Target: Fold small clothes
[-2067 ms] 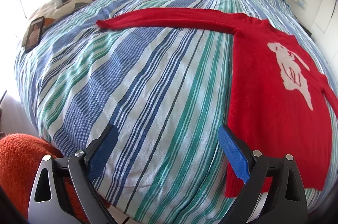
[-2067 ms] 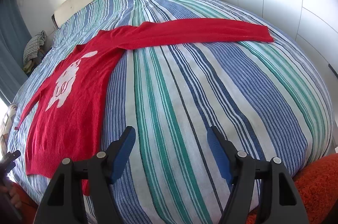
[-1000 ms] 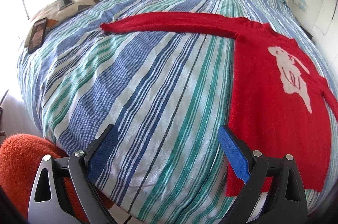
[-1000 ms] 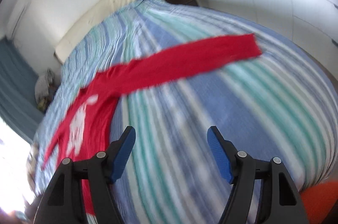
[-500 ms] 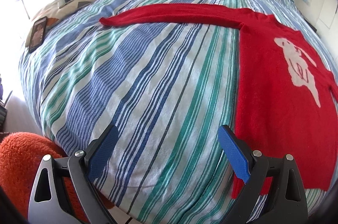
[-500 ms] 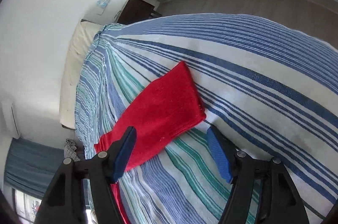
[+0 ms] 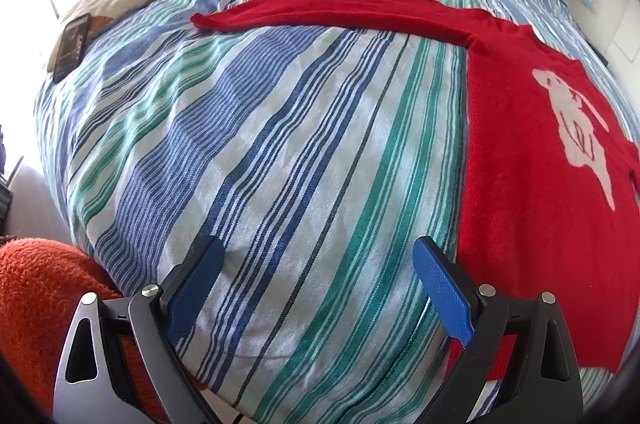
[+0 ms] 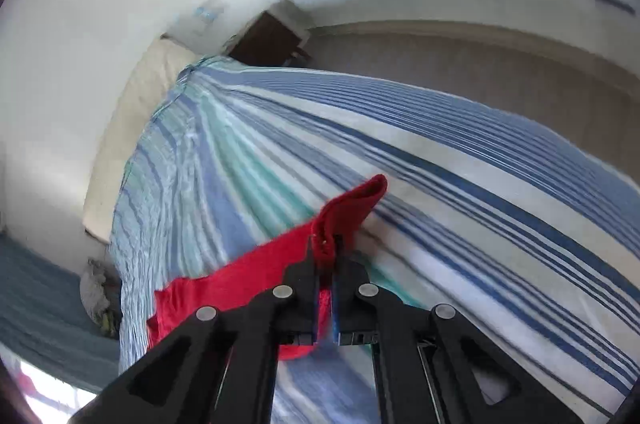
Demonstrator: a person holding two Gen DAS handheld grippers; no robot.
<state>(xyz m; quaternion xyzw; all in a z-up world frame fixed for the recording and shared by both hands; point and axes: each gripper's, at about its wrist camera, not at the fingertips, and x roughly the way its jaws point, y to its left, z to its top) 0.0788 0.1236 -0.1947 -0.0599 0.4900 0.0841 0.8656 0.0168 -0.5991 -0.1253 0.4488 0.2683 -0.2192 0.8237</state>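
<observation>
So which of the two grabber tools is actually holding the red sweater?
The right gripper: its fingers are shut on the red knit sweater's sleeve end. The left gripper is open.

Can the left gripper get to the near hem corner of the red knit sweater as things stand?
Probably yes. The left gripper is open over the striped bedcover, and the red knit sweater lies flat just beside its right finger, with nothing between them. The right gripper is busy pinching the sleeve cuff.

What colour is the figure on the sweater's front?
White, on the red sweater; the figure shows best in the left wrist view.
</observation>
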